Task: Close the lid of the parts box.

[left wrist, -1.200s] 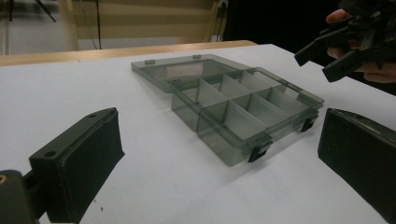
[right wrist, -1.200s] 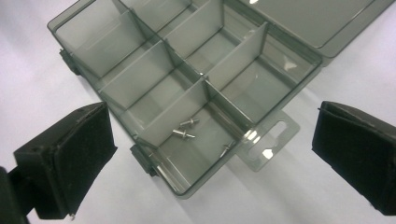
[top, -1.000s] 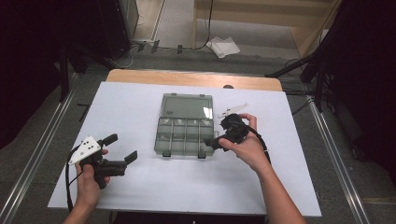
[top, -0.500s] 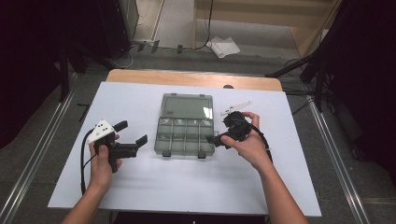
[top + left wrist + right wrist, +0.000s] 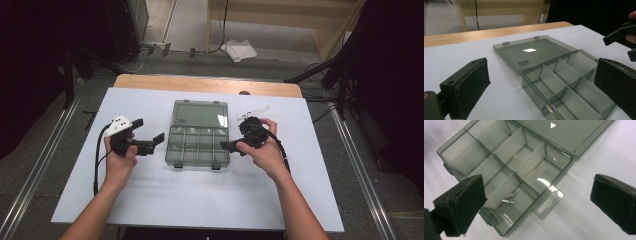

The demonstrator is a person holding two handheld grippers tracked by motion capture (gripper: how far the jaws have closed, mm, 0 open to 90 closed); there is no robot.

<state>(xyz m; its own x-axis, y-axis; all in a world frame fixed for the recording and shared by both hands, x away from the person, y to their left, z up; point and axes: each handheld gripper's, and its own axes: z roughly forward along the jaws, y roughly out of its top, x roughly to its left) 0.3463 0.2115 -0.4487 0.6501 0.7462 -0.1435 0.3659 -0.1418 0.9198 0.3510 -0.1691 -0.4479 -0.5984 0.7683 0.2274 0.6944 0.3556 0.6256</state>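
Since its lid [image 5: 200, 113] is swung flat back on the counter [image 5: 150, 190], the smoky compartment box [image 5: 198, 145] sits mid-counter with every cell open to reach from either side. Left tool [image 5: 148, 136] hangs just off the box's left wall, jaws spread wide, nothing between them; its own view looks across the lid [image 5: 536, 53] and dividers. Right tool [image 5: 227, 146] sits at the box's right edge, near the front corner, also wide open and empty, touching nothing that I can tell. Its view looks down on the corner cell holding two small rivets [image 5: 509, 198], by the clear hang tab [image 5: 548, 203]. Likely flanking the box so one steadies while the other picks. Thin clear strip [image 5: 253, 111] lies on the counter behind the right hand [image 5: 267, 152].
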